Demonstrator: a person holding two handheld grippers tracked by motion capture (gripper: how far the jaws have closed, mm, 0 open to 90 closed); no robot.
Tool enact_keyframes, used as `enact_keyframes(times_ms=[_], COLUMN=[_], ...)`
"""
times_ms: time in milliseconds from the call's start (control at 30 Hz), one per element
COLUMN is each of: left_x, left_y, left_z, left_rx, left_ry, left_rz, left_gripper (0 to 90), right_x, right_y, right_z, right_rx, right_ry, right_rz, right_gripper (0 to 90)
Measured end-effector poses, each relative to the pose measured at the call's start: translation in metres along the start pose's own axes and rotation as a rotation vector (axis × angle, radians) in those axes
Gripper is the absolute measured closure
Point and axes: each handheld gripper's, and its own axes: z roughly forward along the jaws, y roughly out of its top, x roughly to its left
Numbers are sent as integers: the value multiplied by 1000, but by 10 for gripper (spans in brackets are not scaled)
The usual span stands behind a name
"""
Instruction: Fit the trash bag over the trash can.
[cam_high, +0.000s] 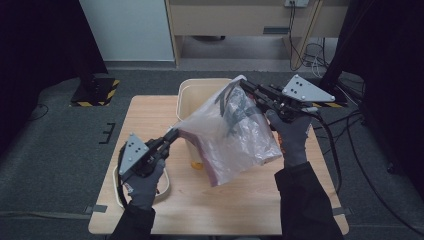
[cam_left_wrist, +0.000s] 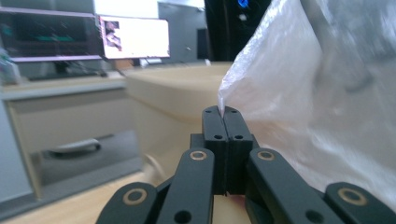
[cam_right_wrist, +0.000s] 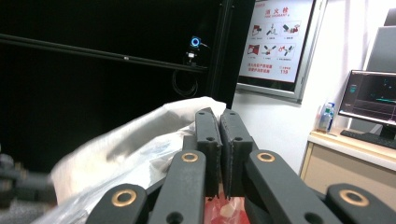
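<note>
A clear plastic bag (cam_high: 235, 135) with dark items inside hangs stretched between both grippers above the wooden table (cam_high: 240, 205). My left gripper (cam_high: 174, 134) is shut on the bag's lower left corner; in the left gripper view its jaws (cam_left_wrist: 223, 114) pinch the tip of the bag (cam_left_wrist: 317, 93). Higher up at the right, my right gripper (cam_high: 245, 85) is shut on the bag's top edge. The right gripper view shows those jaws (cam_right_wrist: 219, 116) pressed together on crumpled film of the bag (cam_right_wrist: 140, 135).
A cream bin (cam_high: 197, 92) stands on the table's far side, behind and partly under the bag, and looms close in the left gripper view (cam_left_wrist: 177, 93). A small white container (cam_high: 162, 182) sits under the left hand. An orange object (cam_high: 197, 164) lies by the bin's base.
</note>
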Motion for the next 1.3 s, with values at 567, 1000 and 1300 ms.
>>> enact_keyframes(times_ms=[567,1000,1300], left_x=[61,78,78], left_y=[75,42,51], left_z=[20,44,30], left_rx=[-25,77,11], left_ry=[162,225,237], left_rz=[34,-56,-73], left_gripper=[899,833,591], right_x=[-7,-10,-9], right_y=[4,-19,-32], right_z=[35,61,73], right_rx=[98,227,332], right_ry=[-30,-77,-125], right_rz=[-60,-42,-42], right_gripper=[866,863,860])
